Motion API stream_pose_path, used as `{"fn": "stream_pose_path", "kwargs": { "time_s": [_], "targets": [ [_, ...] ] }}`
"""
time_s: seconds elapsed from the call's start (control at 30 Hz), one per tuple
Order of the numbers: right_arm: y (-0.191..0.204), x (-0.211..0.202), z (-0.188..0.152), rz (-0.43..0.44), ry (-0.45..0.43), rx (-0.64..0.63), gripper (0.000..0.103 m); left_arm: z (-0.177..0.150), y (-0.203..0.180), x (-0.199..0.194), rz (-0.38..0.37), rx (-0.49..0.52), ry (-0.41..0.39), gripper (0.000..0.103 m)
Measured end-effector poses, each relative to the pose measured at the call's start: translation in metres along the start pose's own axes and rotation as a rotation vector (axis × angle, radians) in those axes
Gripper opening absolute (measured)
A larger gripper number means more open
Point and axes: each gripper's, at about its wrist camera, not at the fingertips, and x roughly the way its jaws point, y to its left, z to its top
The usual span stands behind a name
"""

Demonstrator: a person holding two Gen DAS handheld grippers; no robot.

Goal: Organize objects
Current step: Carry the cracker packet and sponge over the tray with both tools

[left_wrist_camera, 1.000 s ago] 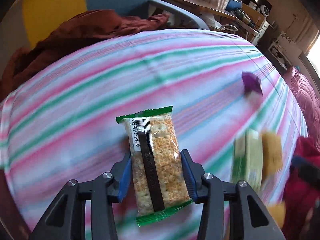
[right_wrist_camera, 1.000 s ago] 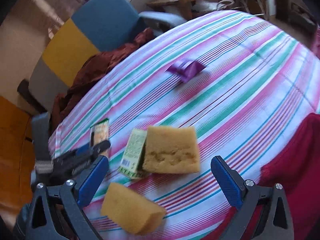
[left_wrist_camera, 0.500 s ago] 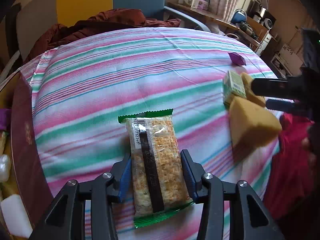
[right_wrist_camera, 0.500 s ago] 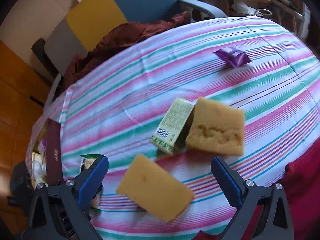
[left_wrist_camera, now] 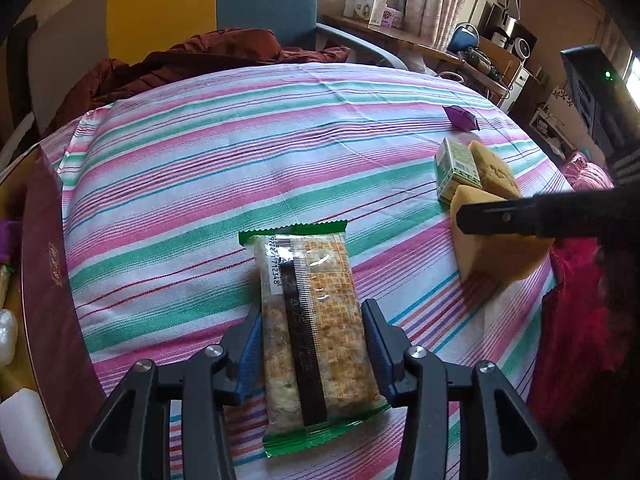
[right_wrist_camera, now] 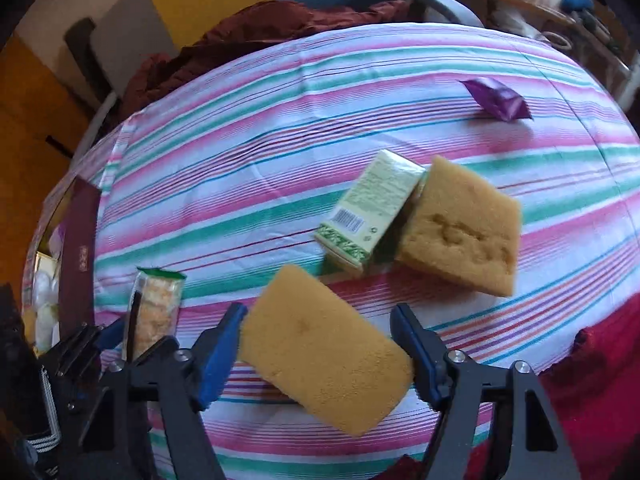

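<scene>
Sponge (right_wrist_camera: pixel 325 356), soft and light, lies on the striped cloth (right_wrist_camera: pixel 248 176) between the right gripper (right_wrist_camera: pixel 320 350)'s just-closing, not yet clamped jaws; take its long sides gently, while the left gripper (left_wrist_camera: pixel 314 354) clasps the cracker packet (left_wrist_camera: pixel 316 336).

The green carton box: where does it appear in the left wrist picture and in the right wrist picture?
Left wrist view: the green carton box stands at the right edge, mid-height, beside two sponges.
Right wrist view: it lies just right of centre, leaning against the farther sponge.
Shared landmark: the purple packet, beyond the box on the striped cloth in both views.
</scene>
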Motion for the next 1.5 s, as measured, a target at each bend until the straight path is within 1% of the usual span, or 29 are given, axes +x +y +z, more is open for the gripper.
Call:
{"fn": "stream_pose_path", "kwargs": {
  "time_s": [0.13, 0.2, 0.3, 0.43, 0.5, 0.6, 0.67, 0.77, 0.87, 0.93, 1.0, 1.1, 1.2, 1.3, 1.5],
  "targets": [
    [0.003, -0.002, 0.000, 0.013, -0.013, -0.024, 0.067, 0.000, -0.001, -0.001, 0.007, 0.007, -0.003, 0.046],
    [0.004, -0.005, 0.002, 0.058, -0.023, -0.031, 0.067, 0.000, -0.001, -0.003, 0.013, -0.002, 0.003, 0.045],
    [0.015, -0.009, 0.002, 0.103, -0.054, -0.073, 0.067, -0.002, 0.000, -0.011, 0.030, -0.006, 0.002, 0.045],
    [0.024, -0.013, 0.000, 0.141, -0.069, -0.113, 0.067, -0.006, -0.001, -0.037, 0.015, 0.013, -0.044, 0.045],
    [0.027, -0.017, -0.003, 0.152, -0.077, -0.125, 0.067, -0.008, 0.003, -0.057, 0.005, 0.017, -0.091, 0.045],
    [0.033, -0.024, -0.005, 0.151, -0.089, -0.133, 0.067, -0.010, 0.016, -0.079, -0.005, -0.023, -0.114, 0.045],
    [0.042, -0.030, -0.004, 0.154, -0.100, -0.138, 0.067, -0.012, 0.029, -0.093, 0.005, -0.050, -0.135, 0.045],
    [0.062, -0.042, -0.004, 0.171, -0.129, -0.151, 0.067, -0.017, 0.052, -0.116, 0.051, -0.100, -0.171, 0.045],
    [0.092, -0.050, -0.003, 0.200, -0.156, -0.181, 0.067, -0.022, 0.078, -0.139, 0.103, -0.166, -0.214, 0.045],
    [0.113, -0.053, -0.002, 0.230, -0.171, -0.195, 0.067, -0.026, 0.095, -0.154, 0.155, -0.198, -0.250, 0.045],
    [0.137, -0.055, -0.002, 0.271, -0.181, -0.207, 0.068, -0.031, 0.112, -0.167, 0.204, -0.236, -0.268, 0.045],
    [0.170, -0.055, -0.004, 0.311, -0.188, -0.235, 0.068, -0.042, 0.134, -0.183, 0.270, -0.289, -0.288, 0.045],
    [0.200, -0.053, -0.008, 0.357, -0.189, -0.258, 0.068, -0.055, 0.150, -0.197, 0.317, -0.329, -0.303, 0.045],
    [0.228, -0.050, -0.015, 0.378, -0.195, -0.277, 0.068, -0.067, 0.163, -0.205, 0.351, -0.363, -0.311, 0.045],
    [0.268, -0.038, -0.031, 0.394, -0.178, -0.319, 0.068, -0.084, 0.181, -0.216, 0.381, -0.406, -0.317, 0.045]
  ]
}}
